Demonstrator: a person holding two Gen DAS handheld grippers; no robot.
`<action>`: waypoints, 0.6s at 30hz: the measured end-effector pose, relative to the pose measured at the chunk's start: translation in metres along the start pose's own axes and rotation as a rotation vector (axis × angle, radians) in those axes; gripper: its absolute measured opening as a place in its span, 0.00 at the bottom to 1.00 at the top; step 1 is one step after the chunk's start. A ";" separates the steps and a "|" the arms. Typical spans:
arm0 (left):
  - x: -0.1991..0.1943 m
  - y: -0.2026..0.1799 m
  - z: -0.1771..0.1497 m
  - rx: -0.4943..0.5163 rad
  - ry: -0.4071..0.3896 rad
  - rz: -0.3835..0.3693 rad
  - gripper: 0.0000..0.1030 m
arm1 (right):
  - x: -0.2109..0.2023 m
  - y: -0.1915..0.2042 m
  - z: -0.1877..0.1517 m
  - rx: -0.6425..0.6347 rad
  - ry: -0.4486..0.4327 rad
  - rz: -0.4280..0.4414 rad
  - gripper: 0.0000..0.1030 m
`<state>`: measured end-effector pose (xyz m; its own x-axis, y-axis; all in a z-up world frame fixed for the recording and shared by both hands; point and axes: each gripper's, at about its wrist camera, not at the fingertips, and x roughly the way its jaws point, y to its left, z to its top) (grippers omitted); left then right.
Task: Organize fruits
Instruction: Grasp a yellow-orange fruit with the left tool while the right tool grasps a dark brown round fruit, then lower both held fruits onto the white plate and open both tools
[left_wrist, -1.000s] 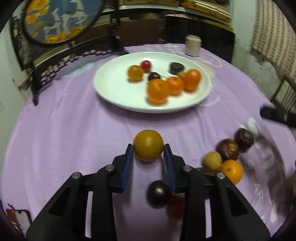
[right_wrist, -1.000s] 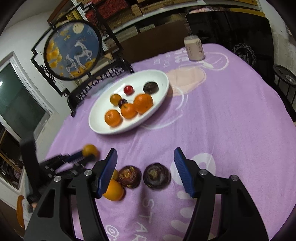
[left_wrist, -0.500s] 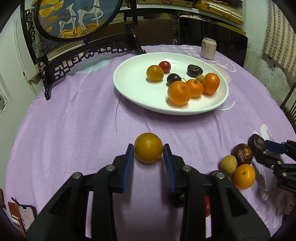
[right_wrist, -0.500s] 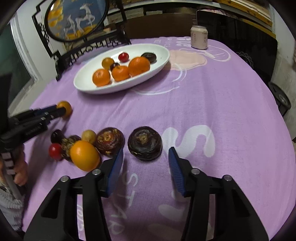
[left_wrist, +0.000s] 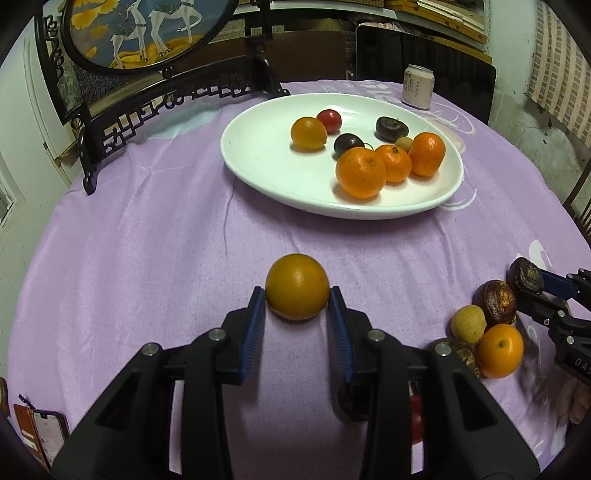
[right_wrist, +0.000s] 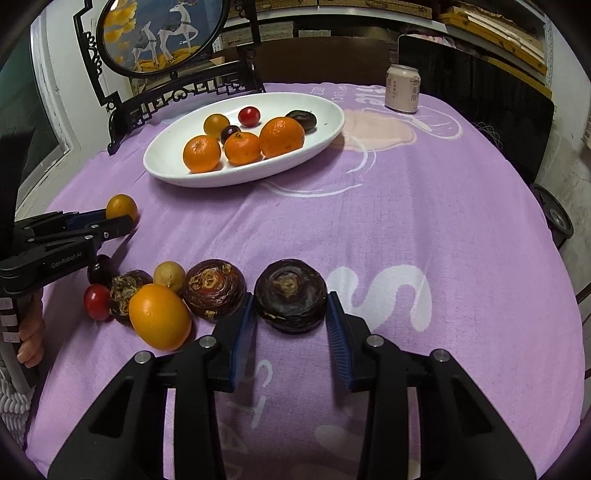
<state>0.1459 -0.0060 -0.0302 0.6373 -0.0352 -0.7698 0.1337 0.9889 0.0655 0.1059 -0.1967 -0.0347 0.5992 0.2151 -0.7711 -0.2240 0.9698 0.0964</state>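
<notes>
My left gripper (left_wrist: 296, 301) is shut on a yellow-orange fruit (left_wrist: 297, 286) and holds it above the purple cloth, short of the white plate (left_wrist: 266, 173), which holds several oranges and small fruits. It also shows in the right wrist view (right_wrist: 122, 208). My right gripper (right_wrist: 291, 308) has closed around a dark round fruit (right_wrist: 290, 294) on the cloth, its pads at both sides. To its left lies a cluster: a brown fruit (right_wrist: 214, 293), an orange (right_wrist: 159, 316), a small yellow fruit (right_wrist: 169, 276) and a red tomato (right_wrist: 96, 302).
A drink can (right_wrist: 402, 93) stands behind the plate. A framed deer screen (left_wrist: 147, 33) on a black stand is at the back left. A phone (left_wrist: 40, 439) lies at the near left table edge. A dark chair (right_wrist: 480, 103) is at the right.
My left gripper has carried the yellow-orange fruit closer to the plate. My right gripper has moved down onto the dark fruit and its jaws have narrowed around it.
</notes>
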 end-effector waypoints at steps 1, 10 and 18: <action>0.000 0.000 0.000 0.001 -0.002 0.001 0.34 | -0.001 0.000 0.000 0.000 -0.002 -0.003 0.38; -0.016 0.002 0.001 -0.014 -0.062 0.045 0.34 | -0.007 -0.006 0.001 0.033 -0.031 -0.005 0.38; -0.046 0.002 -0.002 -0.027 -0.151 0.097 0.34 | -0.025 -0.012 0.003 0.083 -0.103 -0.005 0.38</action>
<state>0.1154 -0.0019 0.0042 0.7534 0.0416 -0.6562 0.0469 0.9921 0.1167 0.0961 -0.2136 -0.0147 0.6766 0.2166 -0.7037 -0.1590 0.9762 0.1476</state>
